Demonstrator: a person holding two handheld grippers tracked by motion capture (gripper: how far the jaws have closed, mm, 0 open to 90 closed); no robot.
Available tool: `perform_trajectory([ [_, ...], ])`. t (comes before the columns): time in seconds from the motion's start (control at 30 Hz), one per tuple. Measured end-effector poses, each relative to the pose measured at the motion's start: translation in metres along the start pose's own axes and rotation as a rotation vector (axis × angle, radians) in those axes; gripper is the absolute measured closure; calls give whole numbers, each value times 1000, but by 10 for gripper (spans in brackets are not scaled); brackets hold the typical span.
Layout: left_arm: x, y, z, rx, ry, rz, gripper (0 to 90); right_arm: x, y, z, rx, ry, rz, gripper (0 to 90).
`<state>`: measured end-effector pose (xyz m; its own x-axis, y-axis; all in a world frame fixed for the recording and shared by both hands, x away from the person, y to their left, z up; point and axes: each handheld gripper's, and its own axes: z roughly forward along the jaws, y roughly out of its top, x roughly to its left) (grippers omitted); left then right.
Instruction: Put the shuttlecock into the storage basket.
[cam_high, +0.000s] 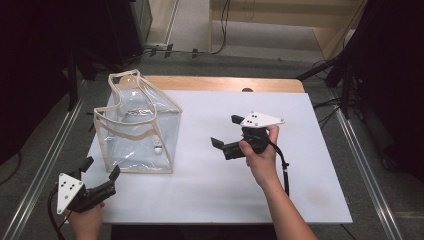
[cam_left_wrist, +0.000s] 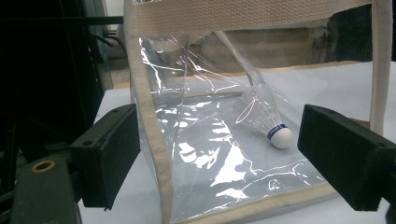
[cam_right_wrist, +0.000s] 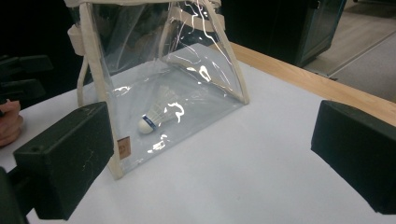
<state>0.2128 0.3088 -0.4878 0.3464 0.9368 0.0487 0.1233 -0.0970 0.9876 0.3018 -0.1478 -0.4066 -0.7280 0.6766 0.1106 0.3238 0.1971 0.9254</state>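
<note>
- A clear bag (cam_high: 137, 127) with cream trim is stood at the left centre of the white table (cam_high: 225, 190).
- A shuttlecock (cam_left_wrist: 273, 126) is seen lying inside it.
- The left gripper (cam_high: 100, 172), lower left, is held spread.
- The right gripper (cam_high: 225, 131), centre, is likewise held spread, empty.

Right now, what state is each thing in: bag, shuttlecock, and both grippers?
Bag: upright on the table, top open, touched by neither gripper.
Shuttlecock: lying on its side inside the bag, on its bottom.
Left gripper: jaws open, empty, near the bag's corner.
Right gripper: jaws open, empty, clear of the bag.
</note>
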Motion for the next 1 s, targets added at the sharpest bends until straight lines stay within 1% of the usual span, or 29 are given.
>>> perform_trajectory([
  [0.17, 0, 0, 0, 0, -1, 2, 137, -5, -7, -6, -4, -14, 4, 0],
  [0.47, 0, 0, 0, 1, -1, 3, 137, -12, -20, -17, -6, -25, 24, 0],
  [0.7, -1, 0, 0, 2, 1, 6, 137, -19, -31, -25, -7, -46, 39, 0],
  [1.0, -1, 0, 0, 3, 2, 8, 137, -24, -46, -34, -4, -64, 51, 0],
])
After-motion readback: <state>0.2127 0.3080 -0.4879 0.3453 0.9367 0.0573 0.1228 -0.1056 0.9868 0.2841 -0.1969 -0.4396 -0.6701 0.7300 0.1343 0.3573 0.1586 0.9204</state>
